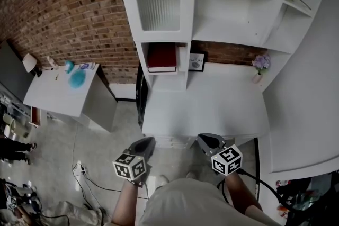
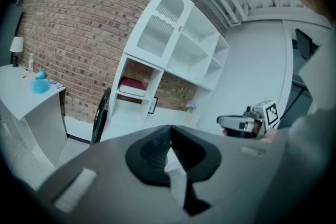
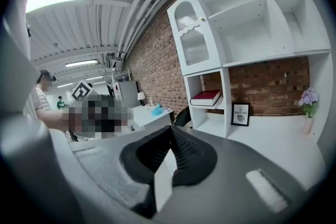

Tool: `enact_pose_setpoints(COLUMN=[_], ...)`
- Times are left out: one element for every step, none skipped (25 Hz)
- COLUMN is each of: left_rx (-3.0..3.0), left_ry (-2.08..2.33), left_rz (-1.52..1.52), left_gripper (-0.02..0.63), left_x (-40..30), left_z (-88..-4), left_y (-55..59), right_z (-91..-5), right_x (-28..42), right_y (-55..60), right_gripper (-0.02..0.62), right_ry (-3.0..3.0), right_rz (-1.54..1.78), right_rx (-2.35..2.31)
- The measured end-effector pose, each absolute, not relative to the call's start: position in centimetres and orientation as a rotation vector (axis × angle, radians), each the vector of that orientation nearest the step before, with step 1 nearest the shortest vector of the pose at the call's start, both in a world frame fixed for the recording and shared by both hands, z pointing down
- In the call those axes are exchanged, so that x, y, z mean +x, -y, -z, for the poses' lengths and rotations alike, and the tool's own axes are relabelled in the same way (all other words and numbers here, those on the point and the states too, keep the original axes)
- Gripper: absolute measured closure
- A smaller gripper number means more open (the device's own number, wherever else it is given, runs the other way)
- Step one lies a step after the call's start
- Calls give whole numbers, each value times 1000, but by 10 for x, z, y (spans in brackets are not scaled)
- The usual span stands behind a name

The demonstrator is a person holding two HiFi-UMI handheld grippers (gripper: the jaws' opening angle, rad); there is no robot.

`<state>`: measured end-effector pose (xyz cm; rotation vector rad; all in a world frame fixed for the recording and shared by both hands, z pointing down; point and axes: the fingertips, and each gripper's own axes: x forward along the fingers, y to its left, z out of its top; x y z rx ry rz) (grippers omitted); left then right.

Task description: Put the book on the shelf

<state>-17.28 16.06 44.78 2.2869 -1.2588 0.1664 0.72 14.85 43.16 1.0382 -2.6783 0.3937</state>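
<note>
The red book (image 1: pixel 161 57) lies flat in the far shelf cubby (image 1: pixel 183 63). The left gripper (image 1: pixel 144 144) and right gripper (image 1: pixel 207 140) hover near the person, jaws pressed together and empty. Reaching back in could dislodge the book.

Book (image 1: pixel 161 56) dark red; shelf (image 1: pixel 238 34) white; wall (image 1: pixel 63 2) red-brown brick; flowers (image 1: pixel 261 62) purple.

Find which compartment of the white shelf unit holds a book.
The small low compartment under the ribbed-glass door, at the unit's left: a red book lies flat in it. The open compartments elsewhere show no book.
</note>
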Motion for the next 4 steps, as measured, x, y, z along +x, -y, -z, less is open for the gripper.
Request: enact_pose_setpoints(left_rx=[2286,2284,2284,2283], left_ry=[1257,1254,1251,1249], left_rz=[-166,-165,-164,-164], left_gripper=[598,598,598,598], left_x=[-173,-174,-175,-175], left_z=[-448,-449,-450,-450], left_y=[-159,-158,-157,-156], right_z=[-432,-432,-433,-433], right_x=[5,4,2,0], right_y=[-148,-147,-146,-146], right_gripper=[594,594,594,594], right_ry=[2675,2673,2670,2668], right_rz=[-393,-393,-392,-392], right_rx=[1033,1027,1020,1014])
